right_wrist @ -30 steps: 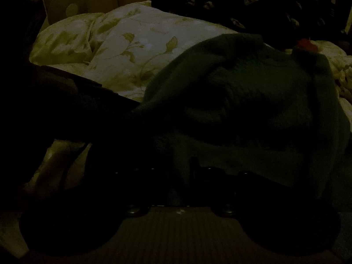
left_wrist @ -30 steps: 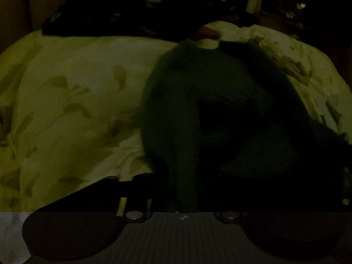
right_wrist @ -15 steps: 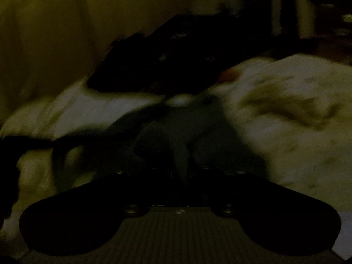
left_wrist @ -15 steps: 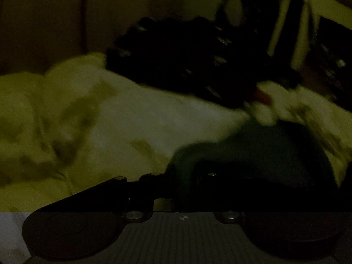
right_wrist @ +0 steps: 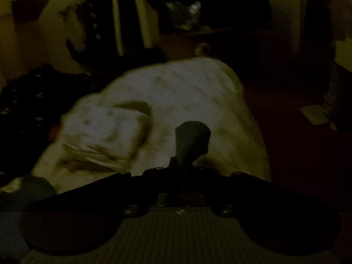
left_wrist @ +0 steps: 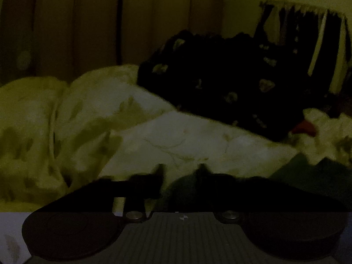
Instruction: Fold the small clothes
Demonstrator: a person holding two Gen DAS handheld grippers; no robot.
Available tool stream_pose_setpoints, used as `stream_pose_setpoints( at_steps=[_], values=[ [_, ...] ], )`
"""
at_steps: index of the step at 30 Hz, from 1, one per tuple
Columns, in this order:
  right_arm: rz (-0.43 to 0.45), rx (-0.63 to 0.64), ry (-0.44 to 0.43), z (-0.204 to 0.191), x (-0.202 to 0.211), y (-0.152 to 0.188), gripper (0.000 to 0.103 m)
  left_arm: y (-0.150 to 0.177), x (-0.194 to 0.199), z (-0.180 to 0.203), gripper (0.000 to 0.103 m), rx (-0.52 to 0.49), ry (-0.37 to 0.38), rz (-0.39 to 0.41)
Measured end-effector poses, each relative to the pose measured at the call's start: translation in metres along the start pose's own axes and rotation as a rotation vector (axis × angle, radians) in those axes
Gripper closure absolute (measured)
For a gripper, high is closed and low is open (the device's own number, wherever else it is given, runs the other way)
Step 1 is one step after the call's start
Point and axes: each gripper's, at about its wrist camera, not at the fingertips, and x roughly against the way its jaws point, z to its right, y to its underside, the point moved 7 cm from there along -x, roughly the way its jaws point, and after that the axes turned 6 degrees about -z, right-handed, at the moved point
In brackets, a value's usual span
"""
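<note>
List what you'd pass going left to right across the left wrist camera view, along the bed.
Pale leaf-print duvet → black patterned fabric heap → small red item → dark green garment at the lower right.

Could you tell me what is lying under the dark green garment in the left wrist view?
The dark green garment rests on the pale leaf-print bedding, which shows around it. The bedding directly beneath is covered, so anything else there cannot be seen.
</note>
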Motion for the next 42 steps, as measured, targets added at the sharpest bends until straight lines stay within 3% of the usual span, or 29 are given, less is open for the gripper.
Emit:
stream_pose_setpoints(
  at_steps=[3,6,9,12,15,19,21,22,26,31,36,37,38,39,42],
  values=[
    [0.015,-0.033,0.017,0.013,-0.005,0.014,0.052,0.001,-0.012,-0.009,0.0,-0.024,-0.042,-0.012],
    [0.035,-0.049,-0.026,0.01,0.006,0.032,0.042,0.001,-0.012,-0.026,0.0,0.007,-0.076,-0.037],
    [0.051,-0.026,-0.102,0.003,0.026,0.044,0.039,0.004,0.0,-0.036,0.0,0.038,-0.006,-0.07],
    [0.049,0.013,-0.208,-0.014,0.047,0.051,0.034,0.015,0.021,-0.035,0.0,-0.014,0.047,-0.103],
    [-0.019,0.092,-0.354,-0.038,0.07,0.068,0.033,0.03,0.046,-0.027,0.0,-0.114,0.083,-0.101],
    [-0.131,0.176,-0.5,-0.061,0.094,0.1,0.032,0.059,0.067,-0.007,0.0,-0.232,0.177,-0.159],
    [-0.187,0.2,-0.55,-0.067,0.104,0.118,0.032,0.067,0.071,-0.004,0.0,-0.262,0.144,-0.153],
    [-0.214,0.206,-0.562,-0.069,0.107,0.127,0.032,0.071,0.071,-0.003,0.0,-0.268,0.13,-0.16],
    [-0.282,0.239,-0.558,-0.073,0.115,0.155,0.032,0.098,0.062,0.009,0.0,-0.232,0.208,-0.307],
    [-0.289,0.235,-0.542,-0.071,0.12,0.167,0.032,0.131,0.049,0.023,0.0,-0.228,0.168,-0.394],
    [-0.36,0.234,-0.548,-0.069,0.114,0.186,0.032,0.131,0.045,0.029,0.0,-0.194,0.172,-0.298],
    [-0.372,0.242,-0.542,-0.069,0.113,0.191,0.032,0.128,0.045,0.027,0.007,-0.177,0.181,-0.29],
    [-0.377,0.249,-0.539,-0.069,0.114,0.195,0.032,0.123,0.047,0.021,0.023,-0.147,0.17,-0.274],
    [-0.384,0.258,-0.538,-0.07,0.114,0.198,0.032,0.117,0.05,0.012,0.03,-0.11,0.159,-0.253],
    [-0.396,0.258,-0.536,-0.069,0.113,0.201,0.032,0.092,0.061,-0.033,0.031,0.043,0.05,-0.135]
  ],
)
